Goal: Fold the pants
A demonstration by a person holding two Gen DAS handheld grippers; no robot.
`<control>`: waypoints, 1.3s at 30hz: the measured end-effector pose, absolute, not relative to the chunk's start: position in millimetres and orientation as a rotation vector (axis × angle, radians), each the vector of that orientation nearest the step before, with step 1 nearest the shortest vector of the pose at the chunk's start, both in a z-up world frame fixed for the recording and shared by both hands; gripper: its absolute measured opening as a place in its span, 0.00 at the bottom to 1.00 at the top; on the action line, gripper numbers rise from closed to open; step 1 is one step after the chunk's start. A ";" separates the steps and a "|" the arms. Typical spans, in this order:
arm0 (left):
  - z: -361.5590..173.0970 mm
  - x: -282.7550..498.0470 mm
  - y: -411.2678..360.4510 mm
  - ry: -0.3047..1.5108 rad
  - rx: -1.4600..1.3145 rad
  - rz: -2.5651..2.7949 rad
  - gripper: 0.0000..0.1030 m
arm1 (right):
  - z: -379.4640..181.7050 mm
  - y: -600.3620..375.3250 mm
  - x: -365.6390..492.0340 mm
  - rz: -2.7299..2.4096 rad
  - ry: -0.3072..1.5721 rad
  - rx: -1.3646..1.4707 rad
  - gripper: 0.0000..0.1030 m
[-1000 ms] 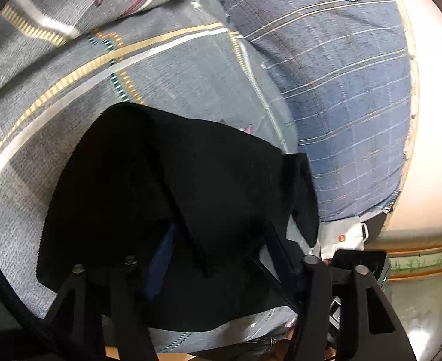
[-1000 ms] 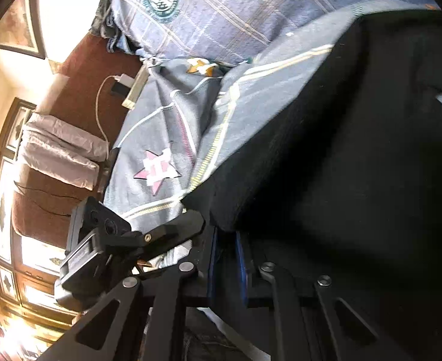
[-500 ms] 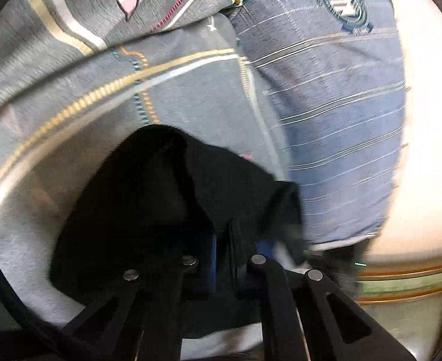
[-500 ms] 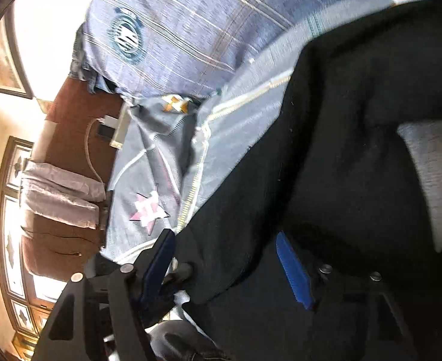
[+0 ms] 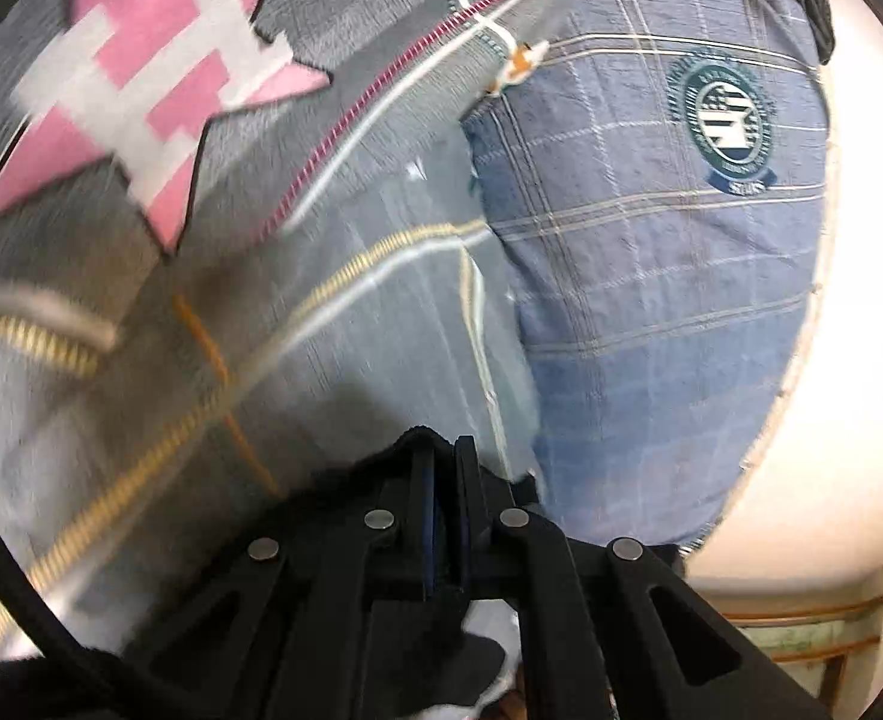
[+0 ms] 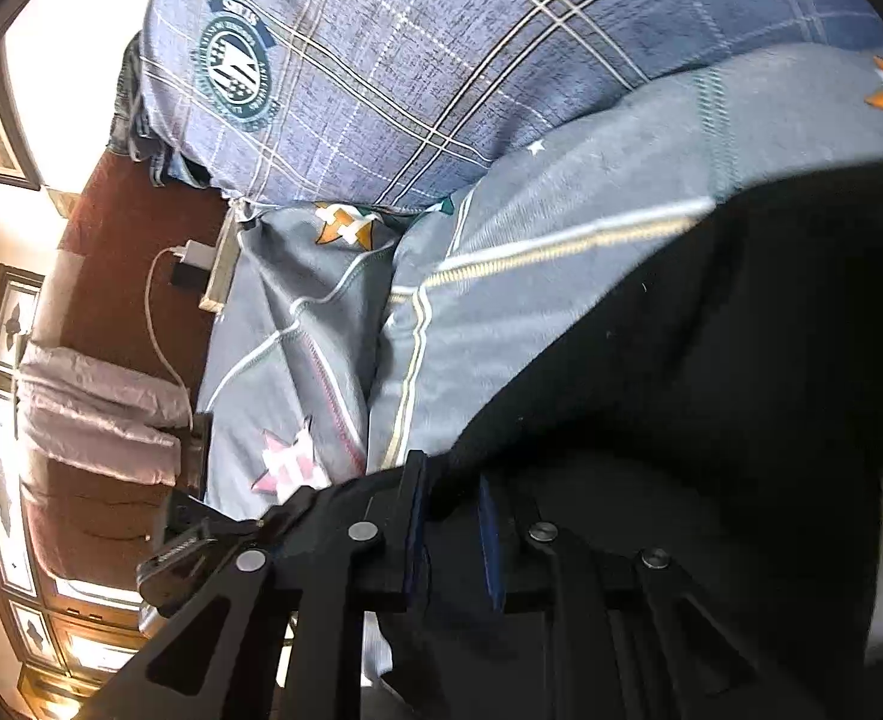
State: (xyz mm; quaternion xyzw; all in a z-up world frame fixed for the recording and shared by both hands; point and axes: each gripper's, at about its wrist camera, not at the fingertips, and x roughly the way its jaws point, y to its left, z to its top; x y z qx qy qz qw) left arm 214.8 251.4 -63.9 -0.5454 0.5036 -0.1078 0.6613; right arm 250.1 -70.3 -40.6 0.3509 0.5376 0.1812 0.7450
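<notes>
My left tool [image 5: 444,480] is clamped on a bunched edge of the black pants [image 5: 375,480], its blue pads nearly together. My right tool [image 6: 450,516] has its pads slightly apart around another edge of the pants [image 6: 711,372], which lie on the grey patterned bedspread [image 6: 501,276] beside the blue plaid pillow [image 6: 441,60].

Wrist views close over bedding [image 5: 381,312], shared pillow [image 6: 441,60]
</notes>
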 end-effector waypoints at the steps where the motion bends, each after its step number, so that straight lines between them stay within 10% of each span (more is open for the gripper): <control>1: -65.3 217.8 253.8 1.140 -1.194 -0.207 0.05 | -42.9 -69.3 255.6 0.377 1.183 0.757 0.18; 7: -73.6 222.5 258.3 1.161 -1.128 -0.104 0.06 | -52.8 -74.1 259.5 0.383 1.161 0.784 0.19; 12: -67.9 215.1 272.1 1.072 -1.196 -0.100 0.43 | -42.7 -87.4 245.3 0.372 1.079 0.789 0.63; 27: 13.4 192.4 224.1 0.847 -0.741 -0.234 0.54 | -10.4 -134.2 133.8 0.336 1.000 0.681 0.63; 39: -61.1 257.6 165.4 1.224 -0.460 -0.122 0.51 | -2.5 -146.9 135.9 0.313 1.022 0.458 0.63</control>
